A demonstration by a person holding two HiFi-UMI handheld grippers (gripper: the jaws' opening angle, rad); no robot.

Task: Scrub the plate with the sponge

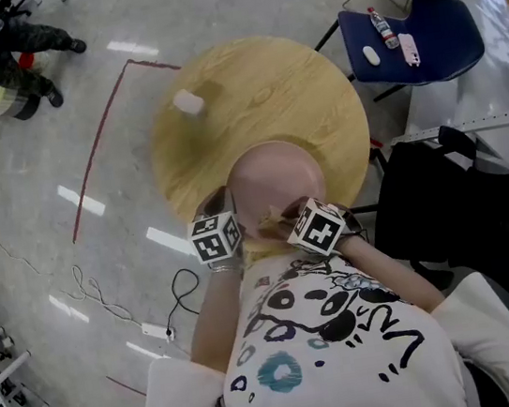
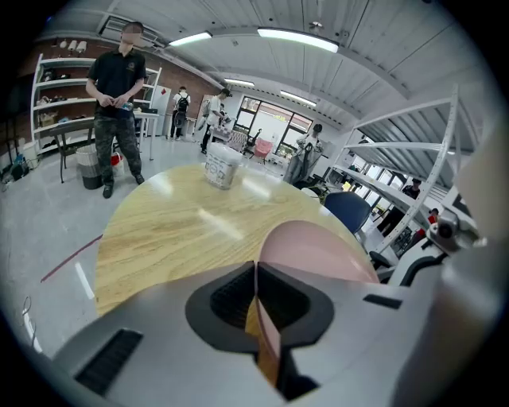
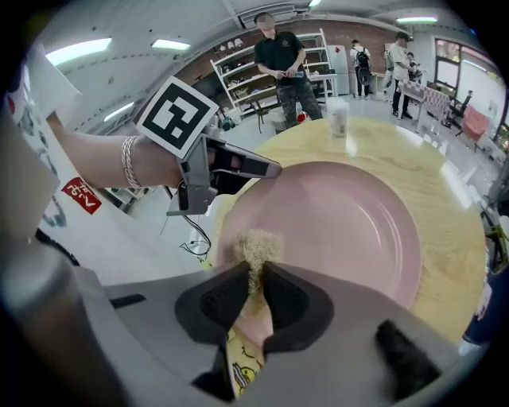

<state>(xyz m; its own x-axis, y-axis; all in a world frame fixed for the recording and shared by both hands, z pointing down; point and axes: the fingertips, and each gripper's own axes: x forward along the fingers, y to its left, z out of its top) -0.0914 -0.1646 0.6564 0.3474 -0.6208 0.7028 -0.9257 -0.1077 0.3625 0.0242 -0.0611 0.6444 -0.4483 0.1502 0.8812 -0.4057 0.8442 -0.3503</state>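
Note:
A pink plate (image 1: 274, 178) is held tilted over the near edge of the round wooden table (image 1: 257, 93). My left gripper (image 1: 228, 213) is shut on the plate's (image 2: 318, 250) left rim, which stands edge-on between its jaws. My right gripper (image 1: 282, 227) is shut on a thin sponge (image 3: 256, 248) with a beige fuzzy top and a yellow printed side. The sponge rests on the near rim of the plate (image 3: 342, 230). In the right gripper view the left gripper (image 3: 231, 167) clamps the plate's left rim.
A white cup (image 1: 188, 101) stands on the far left part of the table. A blue chair (image 1: 419, 36) with small items is at the right. A person (image 2: 118, 103) stands beyond the table. Cables (image 1: 156, 307) lie on the floor at the left.

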